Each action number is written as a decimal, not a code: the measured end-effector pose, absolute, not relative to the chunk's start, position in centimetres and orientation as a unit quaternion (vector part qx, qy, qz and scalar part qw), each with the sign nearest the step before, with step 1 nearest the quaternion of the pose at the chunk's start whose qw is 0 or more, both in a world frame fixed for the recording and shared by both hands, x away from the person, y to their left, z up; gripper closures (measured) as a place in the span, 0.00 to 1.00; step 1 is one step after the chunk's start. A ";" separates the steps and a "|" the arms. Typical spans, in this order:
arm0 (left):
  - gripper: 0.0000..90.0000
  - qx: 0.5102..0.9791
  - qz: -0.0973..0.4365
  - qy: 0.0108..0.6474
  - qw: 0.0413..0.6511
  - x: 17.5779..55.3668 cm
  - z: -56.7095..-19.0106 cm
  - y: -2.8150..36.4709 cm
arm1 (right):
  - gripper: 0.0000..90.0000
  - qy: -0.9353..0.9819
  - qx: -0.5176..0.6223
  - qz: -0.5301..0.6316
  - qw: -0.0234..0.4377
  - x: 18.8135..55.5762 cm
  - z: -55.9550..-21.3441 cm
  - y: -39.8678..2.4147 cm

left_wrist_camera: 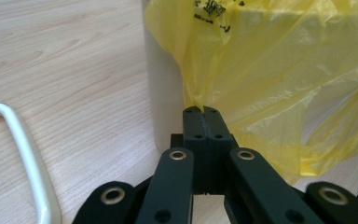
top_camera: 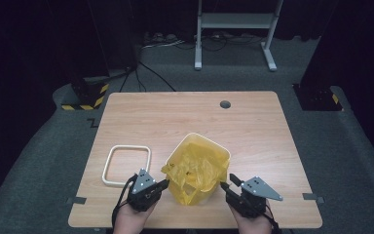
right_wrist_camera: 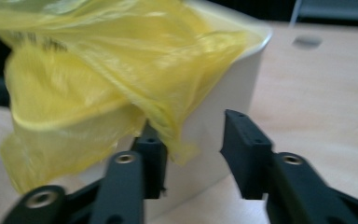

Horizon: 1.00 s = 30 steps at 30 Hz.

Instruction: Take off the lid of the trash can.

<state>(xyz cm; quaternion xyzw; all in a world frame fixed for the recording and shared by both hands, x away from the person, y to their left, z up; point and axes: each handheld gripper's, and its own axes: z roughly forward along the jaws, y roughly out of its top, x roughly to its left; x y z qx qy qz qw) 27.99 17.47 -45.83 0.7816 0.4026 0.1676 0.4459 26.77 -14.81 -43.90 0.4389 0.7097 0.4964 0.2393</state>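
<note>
A white bin (top_camera: 222, 152) stands near the table's front edge, lined with a crumpled yellow plastic bag (top_camera: 195, 168) that spills over its front. My left gripper (top_camera: 164, 184) sits at the bin's left side. In the left gripper view, my left gripper (left_wrist_camera: 203, 111) is shut on a pinch of the yellow bag (left_wrist_camera: 270, 70) beside the bin wall (left_wrist_camera: 165, 93). My right gripper (top_camera: 227, 181) is at the bin's right front. Its jaws (right_wrist_camera: 193, 128) stand open, with a fold of the bag (right_wrist_camera: 98, 70) hanging against the left jaw and the bin wall (right_wrist_camera: 228, 107) behind.
A white rounded rectangular ring (top_camera: 126, 147) lies flat on the table (top_camera: 272, 126) left of the bin, close to my left gripper, and its edge (left_wrist_camera: 28, 154) is in the left gripper view. A grey cable hole (top_camera: 225, 104) is at the table's far side. A white stand (top_camera: 233, 22) is beyond.
</note>
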 end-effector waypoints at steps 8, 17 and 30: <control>1.00 0.785 0.175 0.392 0.447 27.7 -45.5 17.1 | 0.58 0.701 0.377 0.525 0.302 25.2 -42.1 -14.0; 1.00 0.795 0.186 0.383 0.432 27.6 -45.6 16.6 | 0.82 0.700 0.323 0.524 0.362 25.7 -39.5 -12.3; 1.00 0.806 0.204 0.361 0.423 27.6 -45.4 15.7 | 1.00 0.725 0.420 0.461 0.294 34.9 -41.4 -15.4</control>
